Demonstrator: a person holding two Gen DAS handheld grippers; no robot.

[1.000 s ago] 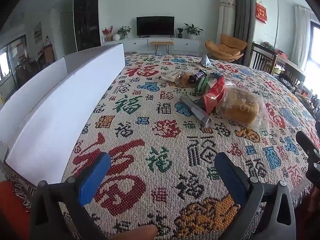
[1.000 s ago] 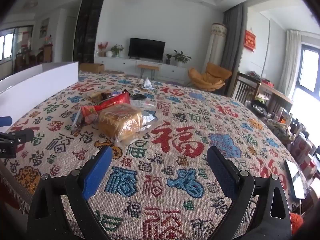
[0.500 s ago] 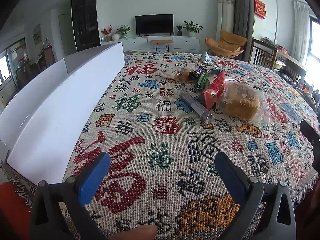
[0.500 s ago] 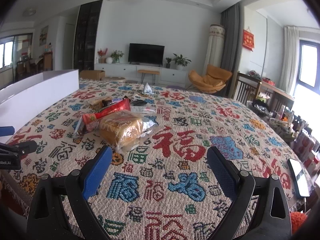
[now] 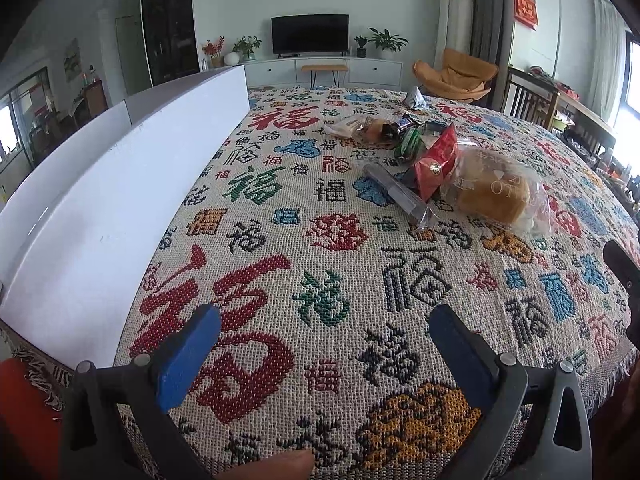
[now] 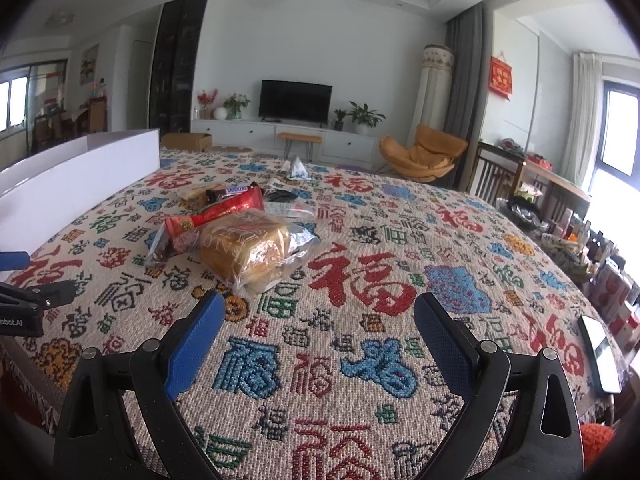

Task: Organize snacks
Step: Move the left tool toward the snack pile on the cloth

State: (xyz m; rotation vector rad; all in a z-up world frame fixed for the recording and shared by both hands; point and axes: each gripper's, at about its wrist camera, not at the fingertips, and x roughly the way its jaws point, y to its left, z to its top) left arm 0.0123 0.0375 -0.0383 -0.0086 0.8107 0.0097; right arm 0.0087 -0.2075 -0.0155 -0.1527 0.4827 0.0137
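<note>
1. Left gripper (image 5: 324, 340) jaws spread wide, nothing between the blue pads, hanging over the near edge of the patterned tablecloth (image 5: 340, 264).
2. Right gripper (image 6: 318, 334) also spread wide and empty, same near edge, further right along the table.
3. Snack pile sits ahead of both tools, well apart from either one: ahead and right of the left gripper, ahead and slightly left of the right one.
4. Nearest item is a bagged bread loaf (image 6: 246, 250) in a clear wrapper, just beyond the right gripper's left finger (not touching it).
5. Red snack packet (image 6: 216, 216) lies against the loaf on its far side; a chocolate bar (image 6: 234, 190) is behind that.
6. From the left gripper's view, a long clear-wrapped bar (image 5: 400, 194) lies at the pile's near-left edge, with a green packet (image 5: 408, 144) further back.
7. White box (image 5: 100, 208) stands along the table edge, left of the left gripper, its wall upright.
8. Phone (image 6: 600, 354) lies flat at the table's edge, right of the right gripper.
9. Small crumpled wrapper (image 6: 298, 168) sits alone, far beyond the pile.
</note>
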